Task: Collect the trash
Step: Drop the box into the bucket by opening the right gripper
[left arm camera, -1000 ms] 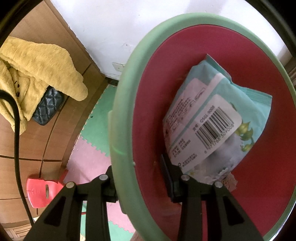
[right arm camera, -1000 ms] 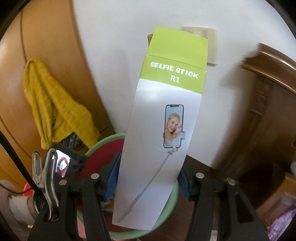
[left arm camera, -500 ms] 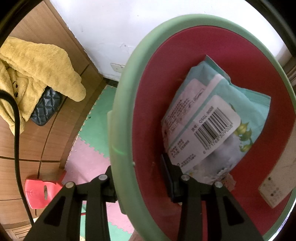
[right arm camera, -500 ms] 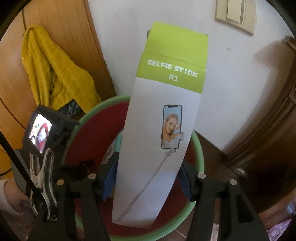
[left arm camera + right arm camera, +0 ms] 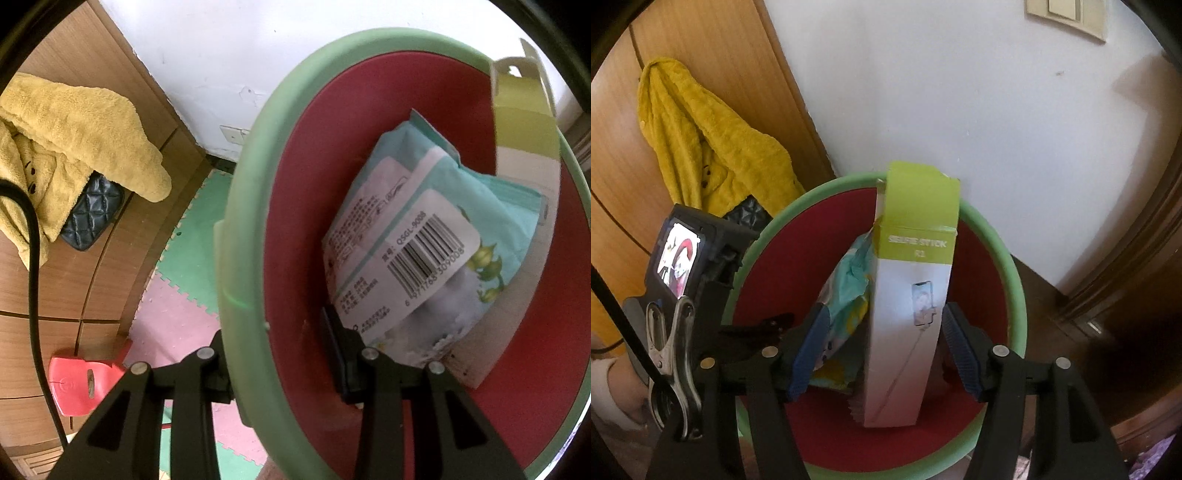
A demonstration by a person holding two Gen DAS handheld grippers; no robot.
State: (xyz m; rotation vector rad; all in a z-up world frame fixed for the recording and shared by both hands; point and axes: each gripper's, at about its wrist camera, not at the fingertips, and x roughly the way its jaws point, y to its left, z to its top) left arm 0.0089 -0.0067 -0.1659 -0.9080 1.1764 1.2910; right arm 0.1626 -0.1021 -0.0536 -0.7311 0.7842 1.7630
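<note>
A bin with a green rim (image 5: 240, 221) and a red inside hangs tilted from my left gripper (image 5: 277, 354), which is shut on its wall, one finger outside and one inside. In it lies a teal plastic bag (image 5: 424, 240) with a barcode label. A white and green selfie stick box (image 5: 908, 332) stands on end in the bin (image 5: 1012, 280), beside the bag (image 5: 849, 288); its green top (image 5: 524, 122) shows at the far rim. My right gripper (image 5: 886, 345) hovers over the bin with its jaws opening. The box stands loose between them and neither blue pad presses on it.
A yellow garment (image 5: 74, 140) and a black quilted bag (image 5: 90, 218) hang on a wooden door at the left. A red stool (image 5: 77, 384) stands on pink and green foam mats (image 5: 184, 258). White wall behind the bin, dark wooden furniture (image 5: 1137, 258) at the right.
The box was clamped in my right gripper above the bin; the jaws have spread and it has dropped into the bin. The right gripper sank and tipped downward. The left one stayed still.
</note>
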